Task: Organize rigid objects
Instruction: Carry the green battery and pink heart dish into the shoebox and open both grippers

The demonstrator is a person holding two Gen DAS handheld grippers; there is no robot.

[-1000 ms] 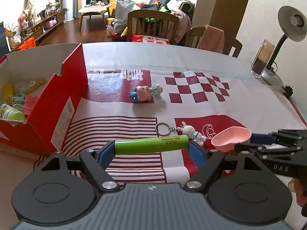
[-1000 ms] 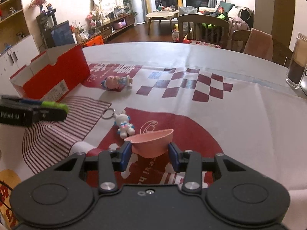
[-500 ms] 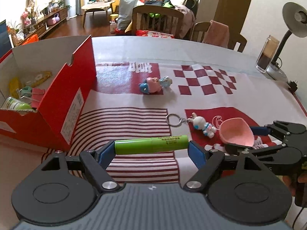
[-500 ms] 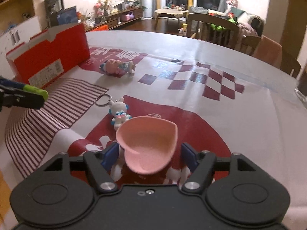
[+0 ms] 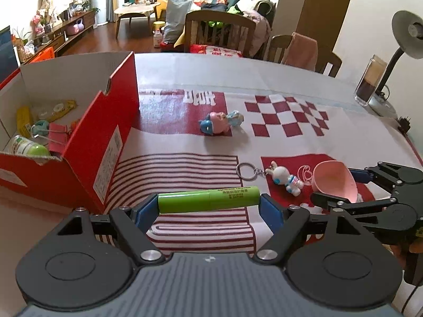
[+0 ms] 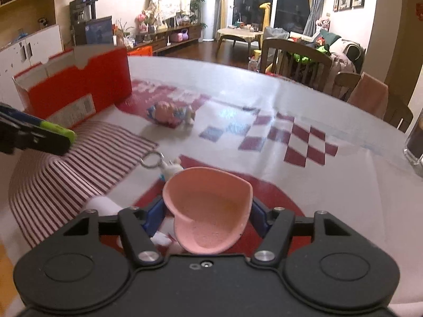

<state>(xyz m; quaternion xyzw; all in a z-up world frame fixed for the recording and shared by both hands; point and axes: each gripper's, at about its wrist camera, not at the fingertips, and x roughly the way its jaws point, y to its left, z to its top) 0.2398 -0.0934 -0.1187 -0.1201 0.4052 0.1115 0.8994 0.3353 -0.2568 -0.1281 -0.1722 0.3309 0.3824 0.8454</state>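
My left gripper [image 5: 208,207] is shut on a green tube [image 5: 208,199], held crosswise above the striped cloth, to the right of the red box [image 5: 87,142]. My right gripper [image 6: 207,215] is shut on a pink heart-shaped dish [image 6: 208,206], lifted and tilted above the cloth; the dish also shows in the left wrist view [image 5: 334,181]. A white rabbit keychain [image 5: 284,178] lies between the grippers. A pink and blue pig toy [image 5: 219,124] lies farther back. The open red box holds several small items.
A glass [image 5: 368,85] and a desk lamp [image 5: 404,37] stand at the table's far right. Chairs [image 5: 220,33] stand behind the far edge. The red and white cloth [image 5: 288,119] covers the table.
Both grippers have risen with their loads. The pink dish has left the cloth and tipped so its hollow faces up. The left gripper has moved closer to the red box.
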